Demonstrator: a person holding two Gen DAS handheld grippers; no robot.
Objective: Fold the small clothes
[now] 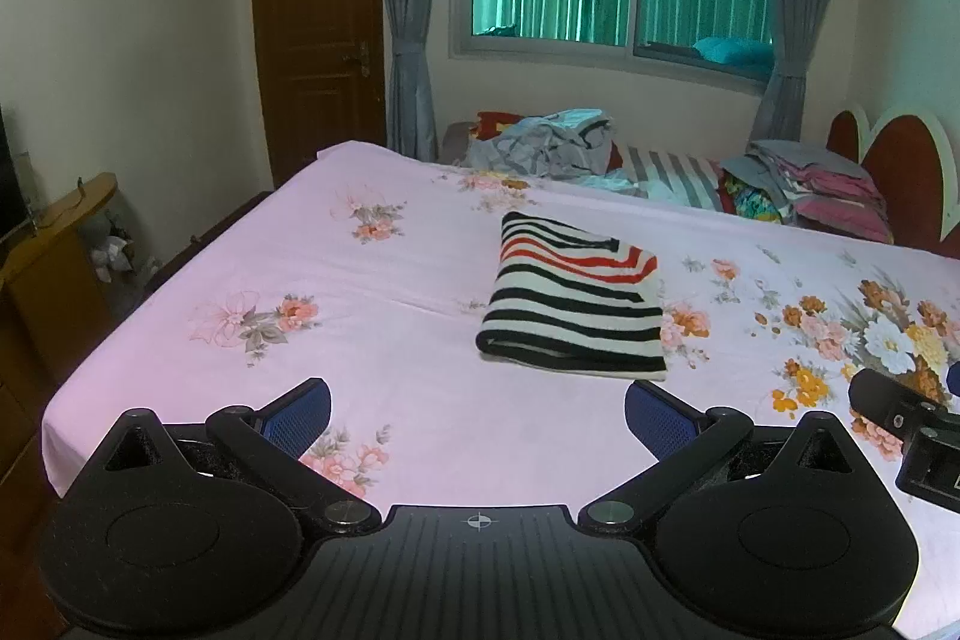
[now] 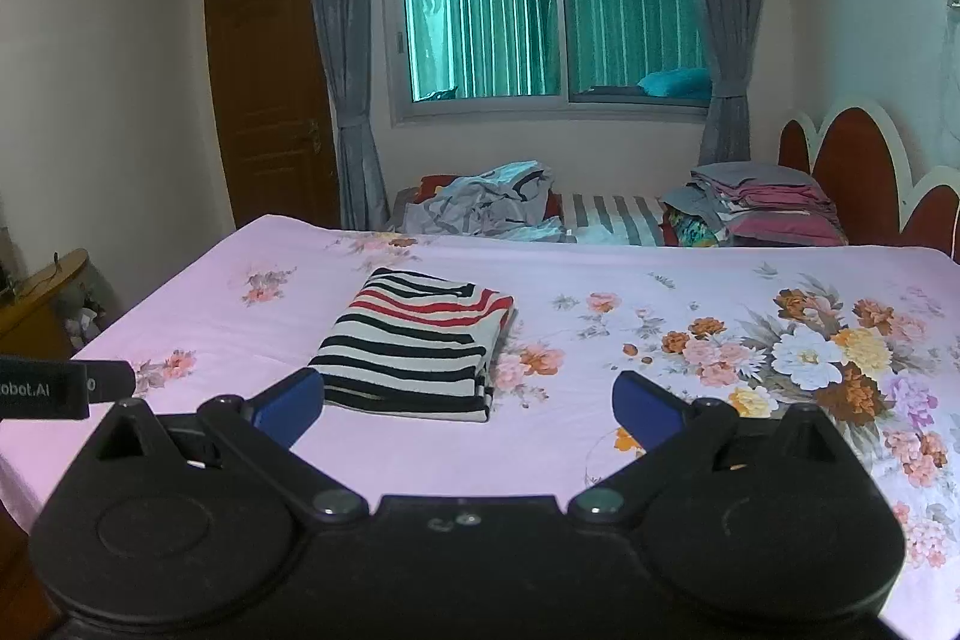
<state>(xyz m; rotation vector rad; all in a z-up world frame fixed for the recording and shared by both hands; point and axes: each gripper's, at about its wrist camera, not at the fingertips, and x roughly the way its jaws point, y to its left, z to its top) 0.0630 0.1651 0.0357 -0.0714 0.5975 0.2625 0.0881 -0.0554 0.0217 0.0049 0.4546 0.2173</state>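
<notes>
Left gripper [image 2: 66,388] label reads "obot.AI".

Ahead of the hand-held gripper spreads a bed [image 1: 360,280] under a pink floral sheet [image 2: 750,292]. Beyond its far edge a window [image 2: 546,22] with green vertical blinds sits in the pale far wall [image 1: 600,94], flanked by tied grey curtains [image 1: 408,10]. Far left stands a brown wooden door [image 2: 270,100]. To the right rises a red scalloped headboard [image 2: 852,166]. Low at left sits a wooden cabinet [image 1: 54,268]. The light is dim and greenish.
</notes>
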